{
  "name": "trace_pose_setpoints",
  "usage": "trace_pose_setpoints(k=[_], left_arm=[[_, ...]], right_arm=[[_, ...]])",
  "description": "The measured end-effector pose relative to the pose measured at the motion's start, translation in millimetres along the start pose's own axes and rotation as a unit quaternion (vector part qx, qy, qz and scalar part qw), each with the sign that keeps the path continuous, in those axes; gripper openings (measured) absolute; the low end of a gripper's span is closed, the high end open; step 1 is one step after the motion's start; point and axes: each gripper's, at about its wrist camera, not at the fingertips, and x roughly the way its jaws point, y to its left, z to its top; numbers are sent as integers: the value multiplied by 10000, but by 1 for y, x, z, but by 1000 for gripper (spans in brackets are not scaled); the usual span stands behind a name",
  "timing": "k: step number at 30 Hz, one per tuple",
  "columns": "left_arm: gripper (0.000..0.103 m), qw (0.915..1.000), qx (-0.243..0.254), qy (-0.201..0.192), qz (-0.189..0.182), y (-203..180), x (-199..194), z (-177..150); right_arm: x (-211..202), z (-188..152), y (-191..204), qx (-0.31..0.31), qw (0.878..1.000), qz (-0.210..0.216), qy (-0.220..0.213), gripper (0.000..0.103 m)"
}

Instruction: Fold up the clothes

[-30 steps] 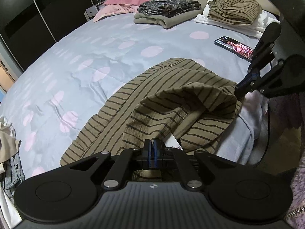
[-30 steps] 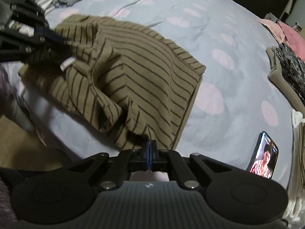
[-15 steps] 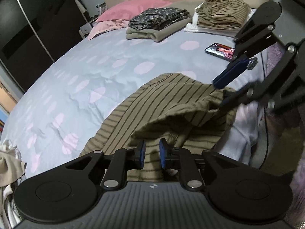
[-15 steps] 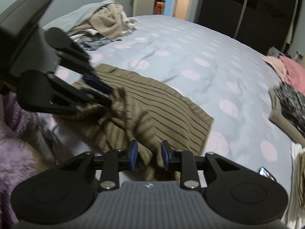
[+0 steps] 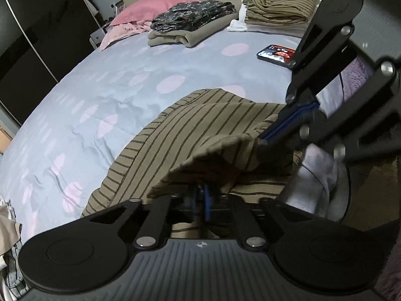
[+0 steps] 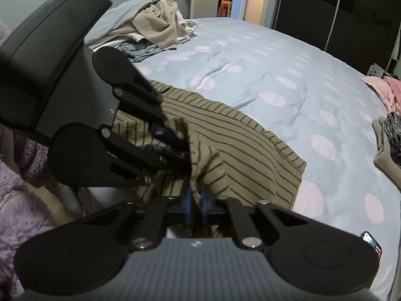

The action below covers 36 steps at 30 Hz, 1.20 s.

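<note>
A brown striped garment lies partly folded at the near edge of the bed; it also shows in the right wrist view. My left gripper is shut on a raised fold of it. My right gripper is shut on the same bunched edge, close beside the left gripper. The right gripper also shows in the left wrist view, its tips buried in the cloth. The two grippers hold the fold a little above the bed.
Folded clothes and another striped pile sit by a pink pillow. A lit phone lies on the dotted blue bedspread. An unfolded heap sits at the far corner. A purple fleece sleeve is at left.
Both grippers opened half a second ago and have since shut on the garment's bunched edge. They have come closer together, and the fold is lifted.
</note>
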Motion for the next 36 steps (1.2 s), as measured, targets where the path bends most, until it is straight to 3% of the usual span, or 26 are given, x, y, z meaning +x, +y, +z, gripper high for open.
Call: trace_pose_setpoints(k=[5,11,16,19,23,26,30,33,36], left_arm=[[0,9997,74,-204,-143,-1,-22,-5],[0,9981,279,-319,-454,-8,-34,-12],[0,9959,378,-414,-709,-13,-43,-17],[0,9962,205,-430,-729,-5,-44,-18],[0,9966,215,-384,-690,-4,-43,-20],[0,9968,173,-415,-666,-5,-43,-19],[0,9972,96,-400,-620,-4,-42,-16],[0,9974,64,-394,-604,-5,-42,-15],[0,9975,48,-394,-582,-6,-42,-15]], right_arm=[[-10,-1,-28,746,9972,-70,-42,1],[-13,-9,-71,1859,9824,-72,162,1],[3,-11,-65,1684,9831,-383,600,3],[5,-16,-67,1678,9810,-593,777,18],[3,-24,-79,1936,9688,-1128,1061,16],[-11,-25,-85,2267,9680,-824,700,16],[-32,-18,-60,1727,9835,-536,64,19],[-36,-14,-34,1122,9935,-167,-113,21],[-28,-11,-10,412,9991,-11,-100,35]])
